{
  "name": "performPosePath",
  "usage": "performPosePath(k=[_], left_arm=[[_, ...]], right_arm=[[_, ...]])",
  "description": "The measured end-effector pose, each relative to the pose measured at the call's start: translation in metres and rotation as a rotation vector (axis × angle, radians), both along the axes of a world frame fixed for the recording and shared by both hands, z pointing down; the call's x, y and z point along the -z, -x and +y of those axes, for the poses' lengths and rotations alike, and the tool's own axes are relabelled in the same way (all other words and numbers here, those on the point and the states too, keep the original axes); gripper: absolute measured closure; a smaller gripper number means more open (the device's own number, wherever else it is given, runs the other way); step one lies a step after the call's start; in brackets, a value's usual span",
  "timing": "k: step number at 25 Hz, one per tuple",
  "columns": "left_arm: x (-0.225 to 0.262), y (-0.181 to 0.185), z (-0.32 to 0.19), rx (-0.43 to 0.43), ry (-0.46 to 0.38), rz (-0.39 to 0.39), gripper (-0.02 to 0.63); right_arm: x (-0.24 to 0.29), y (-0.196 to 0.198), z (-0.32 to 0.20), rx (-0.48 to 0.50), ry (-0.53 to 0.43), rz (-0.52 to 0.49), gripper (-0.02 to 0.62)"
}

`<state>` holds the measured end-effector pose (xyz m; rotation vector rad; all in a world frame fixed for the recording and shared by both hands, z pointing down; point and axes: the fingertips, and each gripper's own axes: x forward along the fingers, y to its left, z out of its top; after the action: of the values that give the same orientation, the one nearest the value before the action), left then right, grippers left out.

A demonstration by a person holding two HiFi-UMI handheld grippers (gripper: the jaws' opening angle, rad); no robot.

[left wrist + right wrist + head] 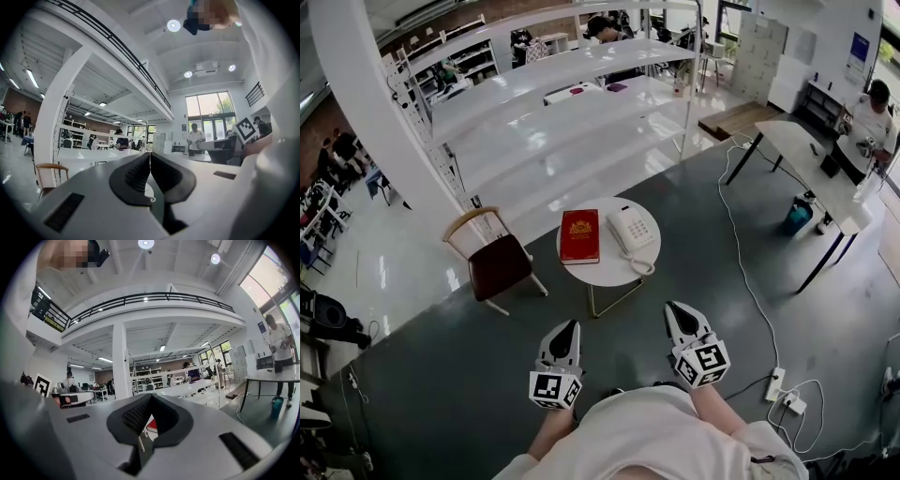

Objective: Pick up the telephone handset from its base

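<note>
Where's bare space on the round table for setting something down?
Bare: near edge of the round table, bordered by the red book, the telephone and its coiled cord. Only a slim gap between book and telephone. Right half is crowded.

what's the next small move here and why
Probably bring the right gripper forward toward the handset and open it: it and the left gripper are shut, empty and short of the table, and the handset lies on its base.
</note>
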<state>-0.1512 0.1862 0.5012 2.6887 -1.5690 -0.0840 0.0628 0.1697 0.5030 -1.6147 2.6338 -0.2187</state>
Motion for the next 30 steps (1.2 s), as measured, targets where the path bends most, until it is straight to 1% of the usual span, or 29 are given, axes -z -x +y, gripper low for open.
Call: performPosePath(k=[8, 12, 17, 23, 30], left_arm=[[-0.013, 0.019, -0.003, -0.010, 0.016, -0.010, 0.584], [-0.016, 0.019, -0.008, -0.016, 0.018, -0.040, 0.584], [-0.021, 0.022, -0.025, -0.011, 0.030, -0.040, 0.584], [-0.020, 0.018, -0.061, 0.001, 0.031, -0.055, 0.584], [-0.019, 0.004, -0.137, 0.017, 0.039, -0.066, 0.584]], right_arm=[[-0.006, 0.013, -0.001, -0.028, 0.006, -0.006, 0.588], [-0.006, 0.016, -0.007, -0.026, 0.010, -0.014, 0.586], [-0.011, 0.018, -0.024, -0.022, 0.018, -0.024, 0.586], [-0.017, 0.015, -0.063, -0.008, 0.034, -0.029, 0.586], [-0.020, 0.002, -0.142, 0.013, 0.043, -0.039, 0.586]])
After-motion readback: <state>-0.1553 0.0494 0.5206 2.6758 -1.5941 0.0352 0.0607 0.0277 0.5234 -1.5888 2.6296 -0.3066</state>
